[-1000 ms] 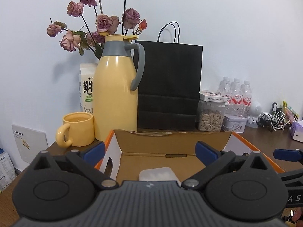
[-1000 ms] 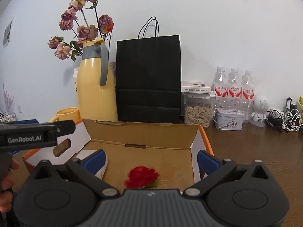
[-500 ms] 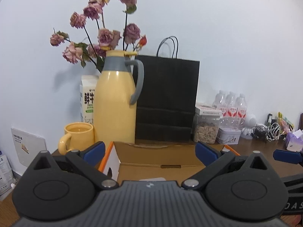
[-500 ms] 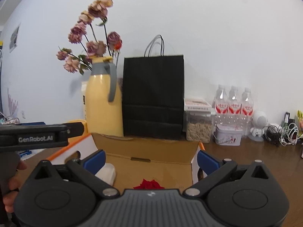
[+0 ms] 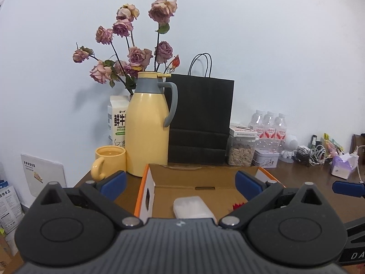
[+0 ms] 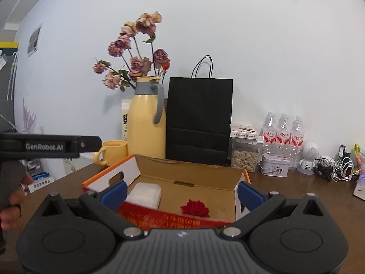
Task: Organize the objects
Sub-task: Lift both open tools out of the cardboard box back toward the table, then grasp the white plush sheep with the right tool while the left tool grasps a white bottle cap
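Through my left wrist view, my left hand-held gripper (image 5: 180,181) hangs wide open and empty above the cardboard box (image 5: 146,189), white packet (image 5: 191,207) inside. The right wrist view adds the red flower (image 6: 195,207); my right hand-held gripper (image 6: 181,193), also spread and empty, should descend squarely.

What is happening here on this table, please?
A person holds a hand-held gripper in each hand over an open cardboard box on the wooden table. Both the left hand-held gripper and the right hand-held gripper are open and hold nothing. Inside the box lie a white packet and a red rose, with a red strip at the near edge.
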The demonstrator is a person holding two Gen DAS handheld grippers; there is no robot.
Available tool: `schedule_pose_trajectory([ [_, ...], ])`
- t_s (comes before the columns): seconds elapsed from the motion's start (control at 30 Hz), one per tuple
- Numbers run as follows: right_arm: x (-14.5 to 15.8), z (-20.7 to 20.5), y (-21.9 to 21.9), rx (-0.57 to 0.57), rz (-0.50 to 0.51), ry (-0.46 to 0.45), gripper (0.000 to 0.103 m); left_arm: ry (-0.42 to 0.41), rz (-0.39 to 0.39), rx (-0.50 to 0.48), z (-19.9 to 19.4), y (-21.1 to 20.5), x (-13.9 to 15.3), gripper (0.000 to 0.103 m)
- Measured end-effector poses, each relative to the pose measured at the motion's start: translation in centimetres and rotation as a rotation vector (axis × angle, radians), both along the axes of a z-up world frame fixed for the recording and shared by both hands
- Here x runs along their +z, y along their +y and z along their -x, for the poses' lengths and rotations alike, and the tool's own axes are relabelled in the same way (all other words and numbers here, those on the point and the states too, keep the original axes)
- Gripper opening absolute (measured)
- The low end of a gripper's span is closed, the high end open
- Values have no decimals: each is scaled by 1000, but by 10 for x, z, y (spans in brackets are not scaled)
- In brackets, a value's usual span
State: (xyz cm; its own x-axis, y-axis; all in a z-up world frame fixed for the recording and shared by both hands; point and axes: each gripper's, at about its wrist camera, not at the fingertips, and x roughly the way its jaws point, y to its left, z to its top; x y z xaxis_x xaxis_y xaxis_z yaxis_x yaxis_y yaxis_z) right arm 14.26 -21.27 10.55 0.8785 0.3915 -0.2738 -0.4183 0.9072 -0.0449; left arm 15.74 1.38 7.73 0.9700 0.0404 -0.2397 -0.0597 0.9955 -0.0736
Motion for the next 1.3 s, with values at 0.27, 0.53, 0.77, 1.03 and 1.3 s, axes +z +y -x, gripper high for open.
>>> schedule_pose_trajectory([
  [0.27,-11,57,-16,3,32,41,103,14,-22,-15,68,3,-3,103],
  [0.53,-39,92,-32,-13,29,133,103,54,-17,-24,110,5,-27,103],
  [0.77,-73,101,-38,-15,33,240,103,149,23,-35,123,10,-62,103],
  [1.03,-80,93,-25,1,42,258,103,188,24,-24,121,15,-72,103],
  [1.3,-82,67,-11,29,31,266,88,220,39,-11,116,22,-81,103],
])
